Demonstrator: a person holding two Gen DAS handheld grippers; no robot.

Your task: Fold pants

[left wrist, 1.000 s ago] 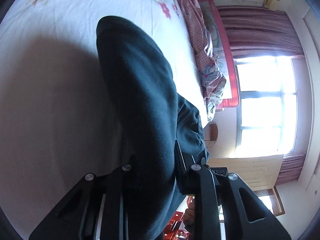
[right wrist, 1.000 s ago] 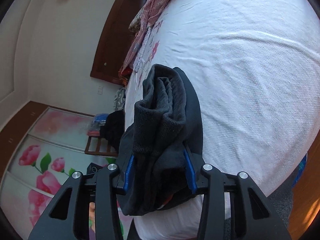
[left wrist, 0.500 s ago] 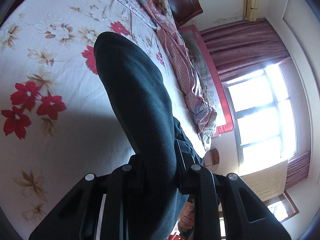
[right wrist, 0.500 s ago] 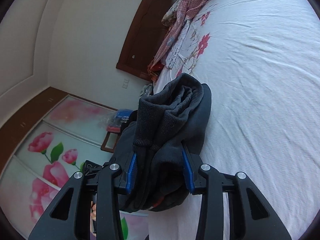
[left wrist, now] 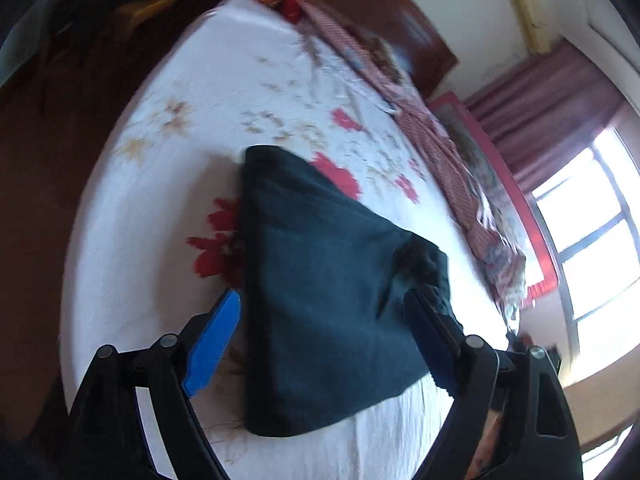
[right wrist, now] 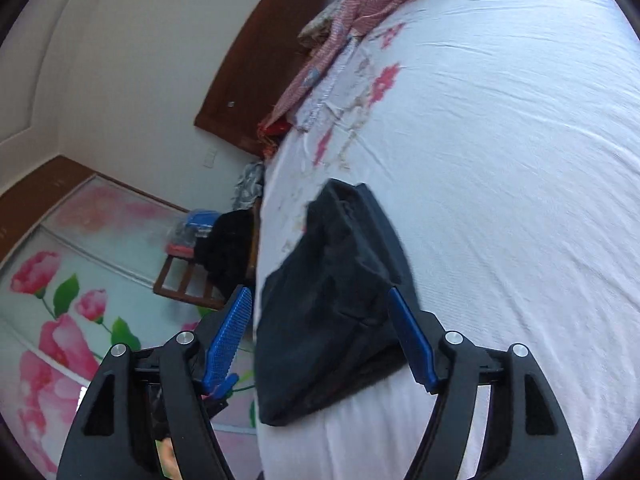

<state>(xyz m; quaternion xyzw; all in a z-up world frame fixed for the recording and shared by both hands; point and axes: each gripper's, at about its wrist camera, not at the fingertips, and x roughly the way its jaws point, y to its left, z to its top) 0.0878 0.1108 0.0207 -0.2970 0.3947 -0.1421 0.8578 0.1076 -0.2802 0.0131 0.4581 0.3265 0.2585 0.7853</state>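
The dark folded pants [left wrist: 320, 312] lay on the flowered bedsheet [left wrist: 168, 208] near the bed's edge. The left gripper [left wrist: 324, 332] and the right gripper [right wrist: 322, 330] had both just been opening; their blue pads [left wrist: 212, 348] stood clear of the cloth between them, released.

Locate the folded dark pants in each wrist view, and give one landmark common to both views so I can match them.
Left wrist view: the folded dark pants lie low in the centre on the white flowered bed sheet, between the open jaws.
Right wrist view: the pants lie low in the centre, at the bed's near edge, between the open jaws.
Shared landmark: the crumpled pink patterned blanket by the dark wooden headboard.
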